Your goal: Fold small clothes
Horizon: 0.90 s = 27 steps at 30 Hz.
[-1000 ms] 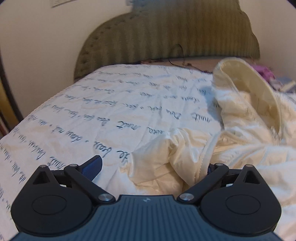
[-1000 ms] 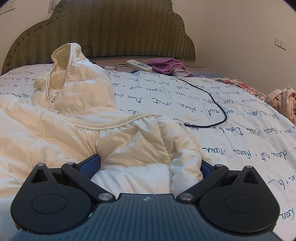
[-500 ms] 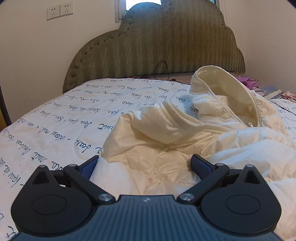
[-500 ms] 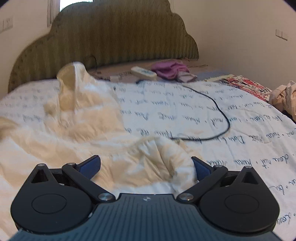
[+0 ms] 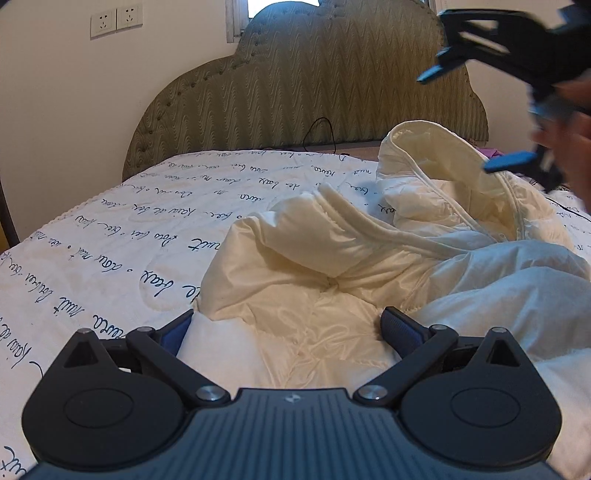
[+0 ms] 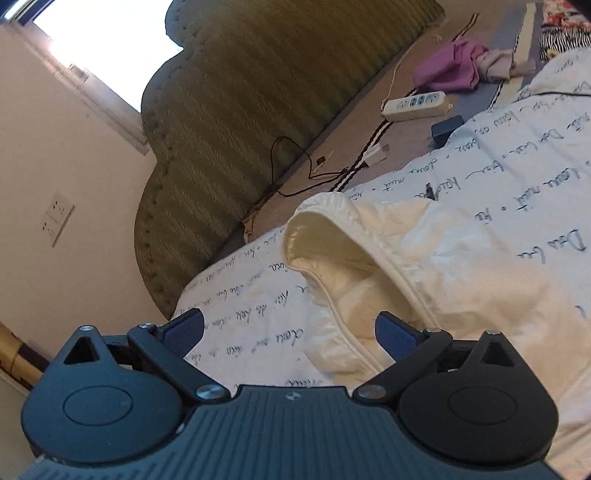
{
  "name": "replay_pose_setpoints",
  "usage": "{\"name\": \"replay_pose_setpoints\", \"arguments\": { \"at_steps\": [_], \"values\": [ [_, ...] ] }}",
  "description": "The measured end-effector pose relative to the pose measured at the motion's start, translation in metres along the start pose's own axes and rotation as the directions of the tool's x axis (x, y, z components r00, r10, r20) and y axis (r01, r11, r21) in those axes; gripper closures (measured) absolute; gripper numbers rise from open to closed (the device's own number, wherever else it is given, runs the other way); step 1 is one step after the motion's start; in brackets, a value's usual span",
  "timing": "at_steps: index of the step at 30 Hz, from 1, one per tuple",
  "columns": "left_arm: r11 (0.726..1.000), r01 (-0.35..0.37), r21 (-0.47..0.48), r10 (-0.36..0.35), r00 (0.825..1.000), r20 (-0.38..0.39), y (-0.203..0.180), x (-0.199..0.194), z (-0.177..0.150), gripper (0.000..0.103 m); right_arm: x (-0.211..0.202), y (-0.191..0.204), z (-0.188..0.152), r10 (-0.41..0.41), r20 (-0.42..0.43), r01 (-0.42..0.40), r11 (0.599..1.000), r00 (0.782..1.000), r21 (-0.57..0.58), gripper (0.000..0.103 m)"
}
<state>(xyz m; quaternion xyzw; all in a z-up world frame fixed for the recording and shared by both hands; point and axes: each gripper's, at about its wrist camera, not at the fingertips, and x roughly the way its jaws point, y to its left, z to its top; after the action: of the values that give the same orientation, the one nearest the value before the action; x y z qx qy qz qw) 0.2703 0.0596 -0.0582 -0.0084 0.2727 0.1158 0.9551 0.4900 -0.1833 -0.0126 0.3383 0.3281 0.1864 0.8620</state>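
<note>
A bed (image 5: 122,229) fills most of both views, its white quilted cover printed with lines of dark handwriting, and an olive-green padded headboard (image 5: 314,88) with a scalloped top stands against the cream wall behind it. On the cover lies a cream puffer jacket (image 5: 332,266), rumpled, with one sleeve folded across the body and its hood (image 5: 443,173) standing open toward the headboard end. The left tongs (image 5: 286,326) sit low over the near part of the jacket with their blue-padded fingers spread wide apart, fabric bulging up between them but nothing pinched. The right tongs (image 6: 290,334) are tilted steeply and held above the hood, fingers likewise wide apart and empty; in the right wrist view one finger shows over the printed cover and the other over the hood's (image 6: 343,258) rim. The left wrist view catches the right tongs (image 5: 476,118) in the upper right corner, blurred, with a hand (image 5: 569,125) behind them, raised above the hood. On the strip of bed between cover and headboard lie a purple garment (image 6: 450,66), a white power strip (image 6: 413,105) and a thin black cable (image 6: 295,177). A dark small block (image 6: 447,127) rests at the cover's edge near the power strip. Two white wall sockets (image 5: 116,20) sit on the wall left of the headboard.
</note>
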Motion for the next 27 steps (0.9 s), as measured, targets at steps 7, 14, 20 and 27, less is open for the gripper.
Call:
{"name": "replay_pose_setpoints", "arguments": {
  "at_steps": [7, 14, 20, 27],
  "values": [
    [0.999, 0.026, -0.039, -0.027, 1.000, -0.017, 0.005, 0.003, 0.000, 0.000, 0.060, 0.009, 0.021, -0.026, 0.063, 0.024, 0.999, 0.998, 0.036, 0.012],
    [0.998, 0.036, -0.053, -0.037, 0.999, -0.021, 0.006, 0.005, -0.002, 0.000, 0.094, -0.003, 0.046, -0.050, 0.106, 0.039, 0.993, 0.993, 0.111, 0.046],
    [0.998, 0.031, -0.050, -0.032, 0.999, -0.013, 0.005, 0.006, -0.001, 0.000, 0.099, -0.006, 0.048, -0.088, 0.108, 0.078, 0.993, 0.990, 0.092, 0.093],
    [0.997, 0.042, -0.060, -0.043, 0.999, -0.014, 0.008, 0.006, -0.001, 0.000, 0.033, 0.017, 0.033, 0.020, 0.135, -0.013, 0.999, 0.991, -0.053, 0.099]
  ]
}}
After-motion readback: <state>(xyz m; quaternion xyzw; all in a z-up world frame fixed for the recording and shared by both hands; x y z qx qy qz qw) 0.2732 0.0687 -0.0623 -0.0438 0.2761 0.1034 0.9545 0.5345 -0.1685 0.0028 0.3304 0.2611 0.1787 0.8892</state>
